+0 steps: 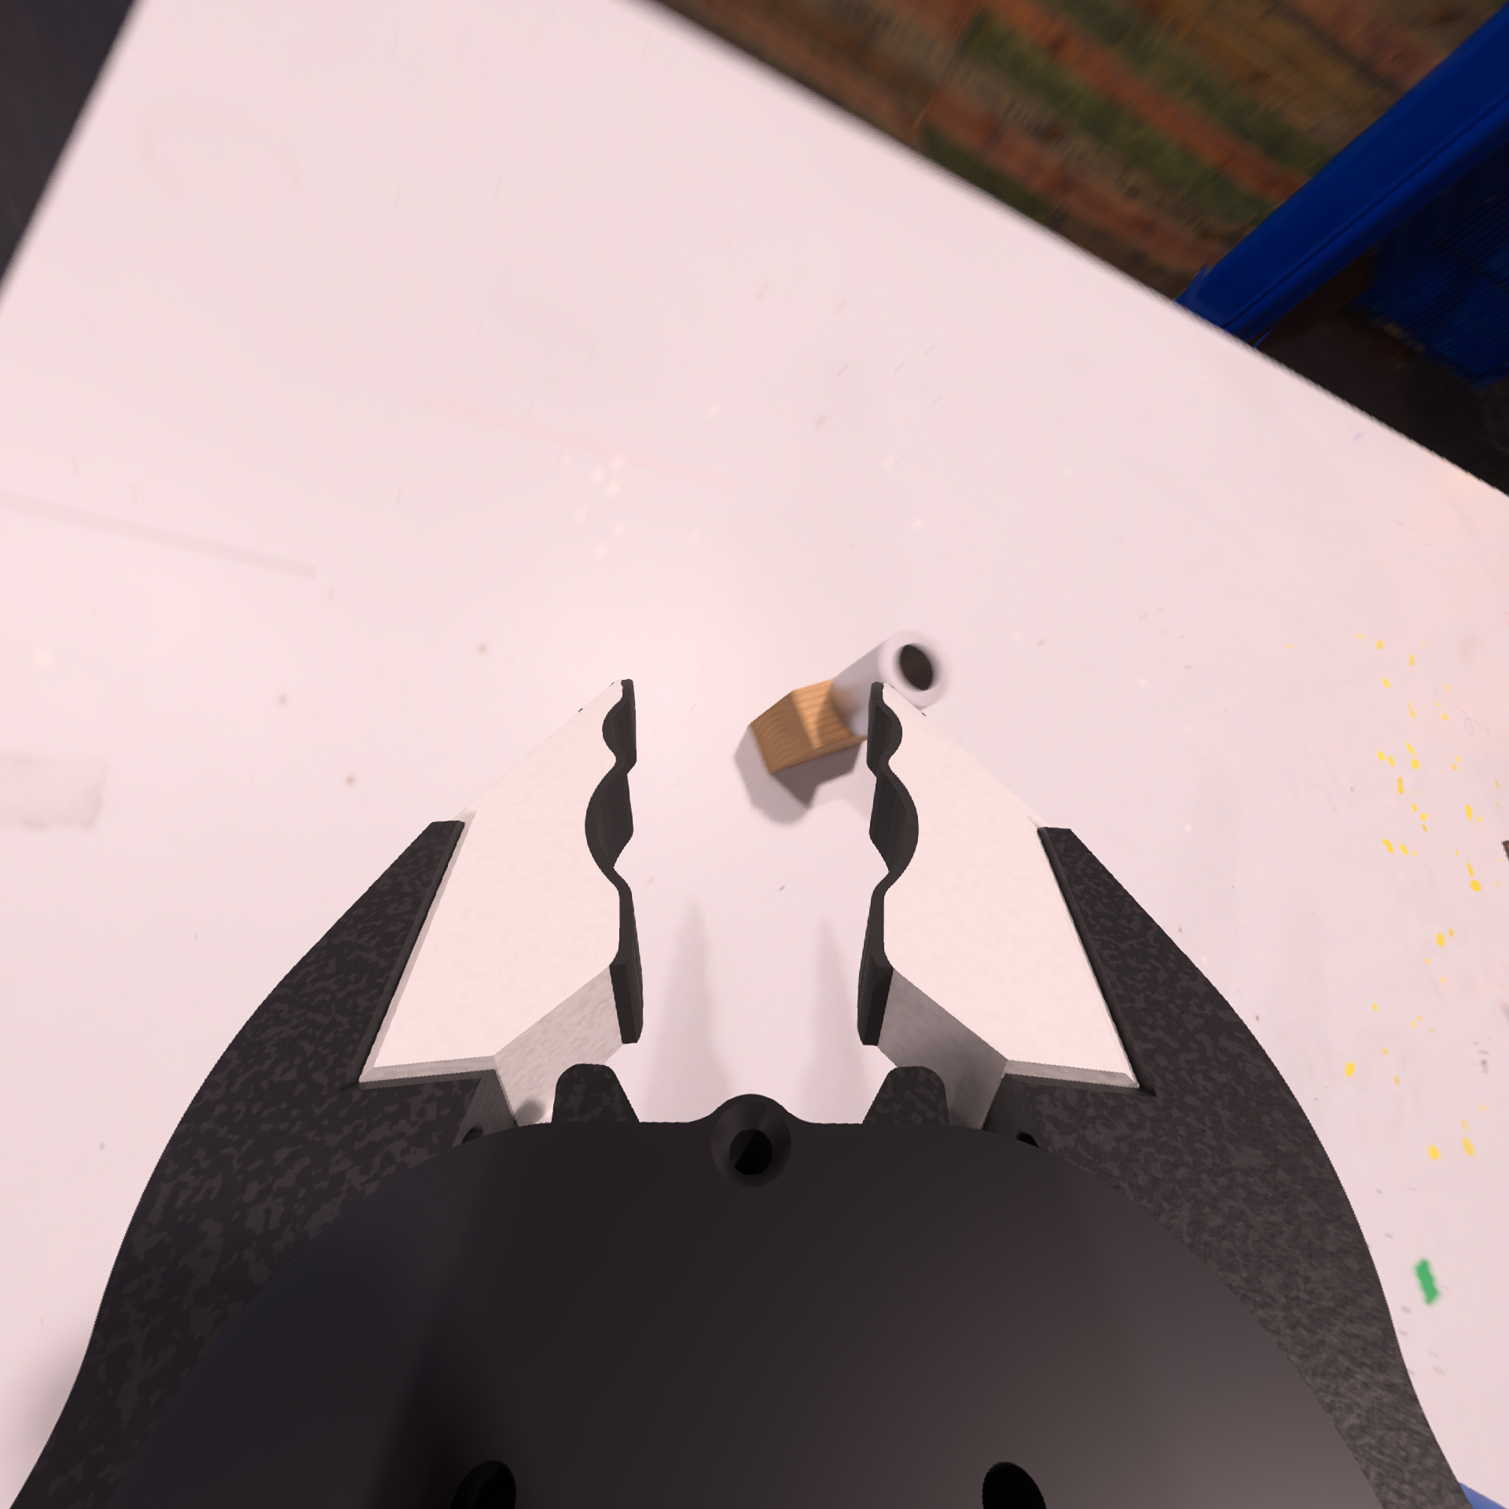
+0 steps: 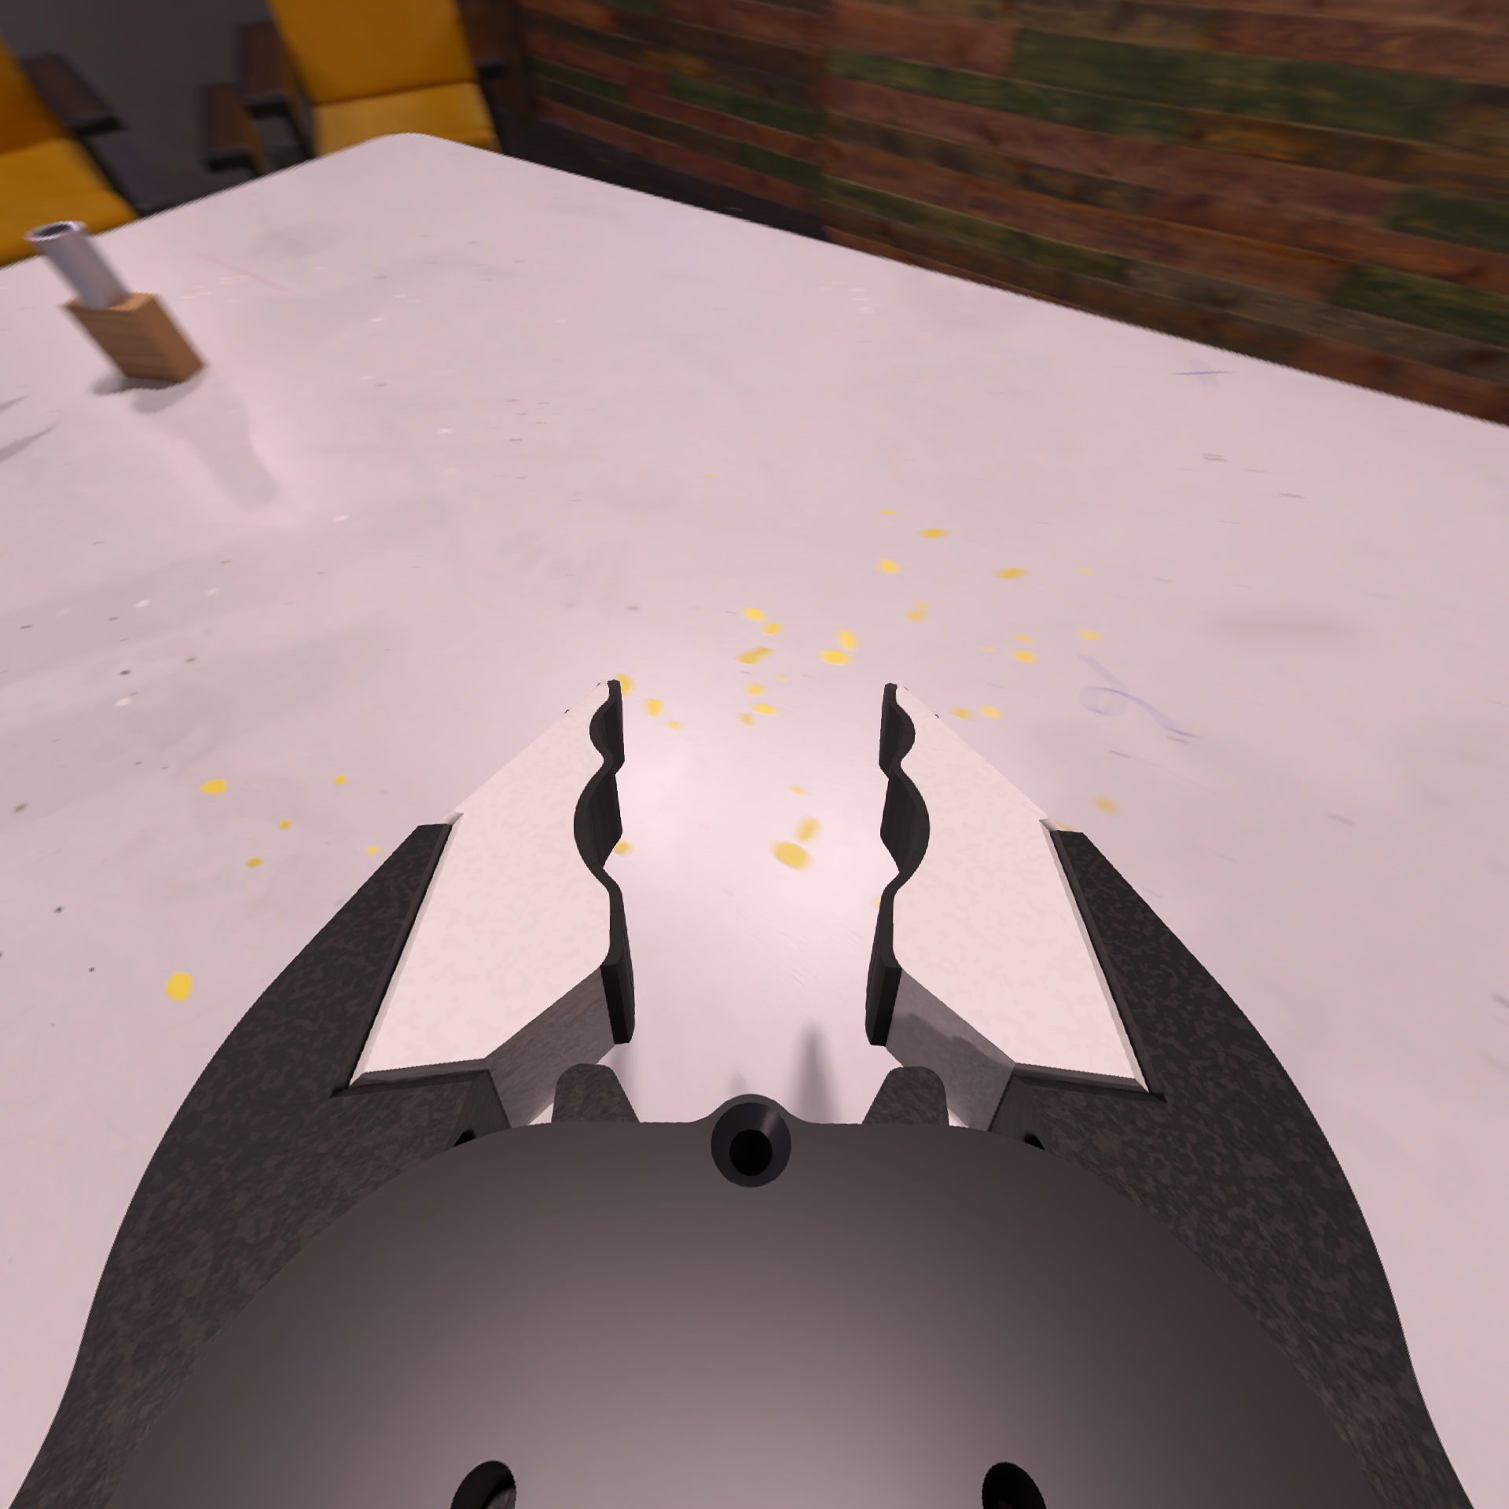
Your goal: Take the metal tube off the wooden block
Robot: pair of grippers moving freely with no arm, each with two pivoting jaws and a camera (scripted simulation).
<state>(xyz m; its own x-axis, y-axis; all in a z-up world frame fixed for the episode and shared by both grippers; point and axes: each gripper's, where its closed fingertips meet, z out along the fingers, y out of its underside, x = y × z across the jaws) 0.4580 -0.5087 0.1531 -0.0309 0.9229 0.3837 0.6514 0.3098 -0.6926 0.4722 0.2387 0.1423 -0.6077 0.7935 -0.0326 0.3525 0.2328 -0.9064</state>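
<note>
A short metal tube (image 1: pixel 886 678) stands in a small wooden block (image 1: pixel 804 731) on the white table (image 1: pixel 490 408). In the left wrist view they lie below, just ahead of my right fingertip, which hides part of the block. My left gripper (image 1: pixel 753 694) is open and empty above them. In the right wrist view the tube (image 2: pixel 75 265) and block (image 2: pixel 139 339) stand far off at the upper left. My right gripper (image 2: pixel 751 694) is open and empty over yellow paint specks.
A blue bin (image 1: pixel 1372 212) sits past the table's far right edge in the left wrist view. Yellow chairs (image 2: pixel 384 90) and a wooden plank wall (image 2: pixel 1061 147) stand beyond the table (image 2: pixel 816 408) in the right wrist view. Yellow specks (image 2: pixel 833 653) dot the table.
</note>
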